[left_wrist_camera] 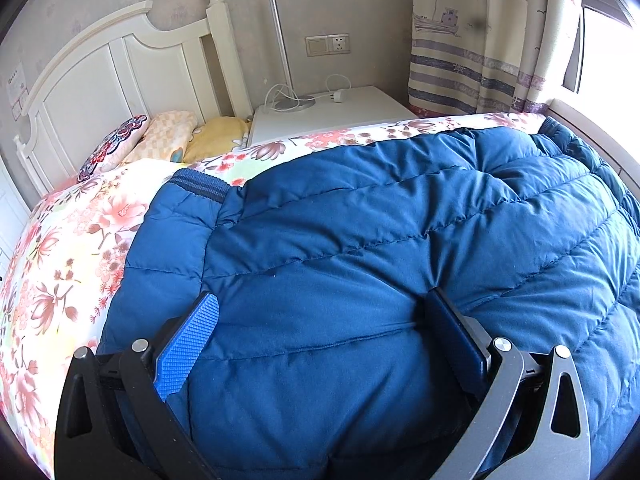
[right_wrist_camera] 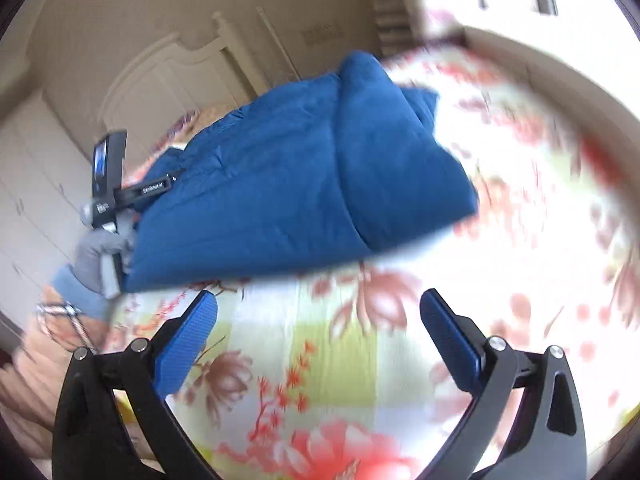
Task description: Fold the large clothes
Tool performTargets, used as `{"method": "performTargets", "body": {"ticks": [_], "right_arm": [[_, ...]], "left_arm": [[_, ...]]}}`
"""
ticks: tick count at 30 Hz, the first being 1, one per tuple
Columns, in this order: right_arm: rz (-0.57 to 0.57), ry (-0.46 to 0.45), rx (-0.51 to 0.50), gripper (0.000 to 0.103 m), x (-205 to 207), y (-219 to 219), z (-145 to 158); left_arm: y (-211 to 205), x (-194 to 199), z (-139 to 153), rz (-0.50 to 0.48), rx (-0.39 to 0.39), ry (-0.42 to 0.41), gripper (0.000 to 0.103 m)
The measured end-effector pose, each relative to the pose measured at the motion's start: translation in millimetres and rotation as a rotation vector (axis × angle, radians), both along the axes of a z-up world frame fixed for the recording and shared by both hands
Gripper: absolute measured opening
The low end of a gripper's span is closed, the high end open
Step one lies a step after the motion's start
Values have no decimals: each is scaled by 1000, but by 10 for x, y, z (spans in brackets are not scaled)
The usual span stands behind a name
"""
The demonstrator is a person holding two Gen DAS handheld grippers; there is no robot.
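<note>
A large blue quilted down jacket (left_wrist_camera: 380,240) lies on the floral bedspread (left_wrist_camera: 72,248). My left gripper (left_wrist_camera: 320,304) is open, its blue-padded fingers (left_wrist_camera: 188,344) spread wide and pressed down into the jacket's padding near its close edge. In the right wrist view the jacket (right_wrist_camera: 288,184) lies folded in a thick bundle on the bedspread (right_wrist_camera: 320,360). My right gripper (right_wrist_camera: 318,308) is open and empty, above the bedspread and apart from the jacket's near edge. The left gripper's body (right_wrist_camera: 108,184) and the gloved hand holding it show at the jacket's left end.
A white headboard (left_wrist_camera: 120,68) and pillows (left_wrist_camera: 172,136) are at the bed's far left. A white nightstand (left_wrist_camera: 352,112) with a lamp and cable stands beyond the bed. Curtains (left_wrist_camera: 480,40) and a bright window are at the right. White cabinets (right_wrist_camera: 32,184) stand left.
</note>
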State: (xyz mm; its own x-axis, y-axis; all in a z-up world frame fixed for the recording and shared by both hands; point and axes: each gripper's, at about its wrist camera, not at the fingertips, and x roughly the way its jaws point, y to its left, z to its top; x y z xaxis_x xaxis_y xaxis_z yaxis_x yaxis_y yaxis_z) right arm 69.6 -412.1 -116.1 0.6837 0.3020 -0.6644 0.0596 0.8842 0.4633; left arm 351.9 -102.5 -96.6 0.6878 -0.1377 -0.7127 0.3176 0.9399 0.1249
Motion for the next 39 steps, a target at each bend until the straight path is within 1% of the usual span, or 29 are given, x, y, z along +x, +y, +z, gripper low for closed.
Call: {"method": "performTargets", "body": {"ticks": [2, 4, 5, 8, 10, 11, 12, 13, 14, 15, 16, 17, 18, 21, 23, 26, 28, 31, 33, 35, 36, 37, 39], "right_arm": [[-40, 14, 74, 99, 12, -98, -105], [-66, -8, 187, 99, 116, -195, -165], [-78, -9, 216, 100, 197, -213, -170], [-92, -6, 249, 101, 526, -191, -157], [-168, -11, 259, 101, 846, -191, -140], [-198, -19, 273, 101, 957, -203, -144], [-250, -33, 278, 101, 1068, -211, -149], [-286, -45, 269, 100, 1155, -195, -149], [-297, -60, 274, 79, 1193, -186, -153], [-316, -94, 318, 53, 1187, -220, -209], [-304, -134, 372, 48, 1163, -257, -253], [-298, -150, 395, 43, 1137, -271, -271], [-285, -176, 398, 39, 1075, -285, -252], [-261, -224, 340, 36, 928, -257, -142], [-258, -233, 340, 35, 819, -266, -117], [-252, -227, 368, 34, 668, -303, -145], [-241, -230, 366, 34, 538, -336, -127], [-236, -249, 349, 33, 382, -349, -49], [-247, -260, 348, 33, 302, -372, -13], [-257, -266, 342, 33, 224, -417, 19], [-261, -263, 342, 33, 208, -437, 22], [-267, -261, 349, 33, 182, -465, 21], [-267, -257, 352, 32, 163, -496, 27]], "left_arm": [[4, 1, -1, -1, -4, 4, 99], [7, -4, -2, -3, -10, 6, 99], [6, 1, 1, -3, -13, 7, 99], [24, 15, 4, -5, -25, 12, 99], [37, 22, 4, -5, -30, 13, 99], [43, 23, 5, -4, -33, 13, 99], [46, 24, 5, -3, -34, 13, 99], [50, 25, 4, 1, -32, 12, 99], [57, 27, 2, 11, -31, 11, 99], [69, 30, 1, 23, -34, 11, 99], [79, 32, 1, 32, -41, 11, 99], [98, 39, 6, 31, -54, 15, 99], [99, 40, 7, 29, -57, 16, 99], [37, 12, 11, 17, -19, 16, 99], [-11, -36, 64, 26, 9, 14, 99], [-103, -88, 258, 18, -28, 19, 99], [-262, -64, 417, -10, -27, 13, 99], [-561, 86, 500, -22, 31, 1, 99], [-823, 316, 403, -3, 82, 23, 99], [-998, 498, 216, 26, 121, 67, 99], [-1100, 579, 66, 23, 140, 109, 99], [-1144, 608, -18, 20, 152, 124, 99], [-1196, 574, -19, 23, 185, 90, 99]]}}
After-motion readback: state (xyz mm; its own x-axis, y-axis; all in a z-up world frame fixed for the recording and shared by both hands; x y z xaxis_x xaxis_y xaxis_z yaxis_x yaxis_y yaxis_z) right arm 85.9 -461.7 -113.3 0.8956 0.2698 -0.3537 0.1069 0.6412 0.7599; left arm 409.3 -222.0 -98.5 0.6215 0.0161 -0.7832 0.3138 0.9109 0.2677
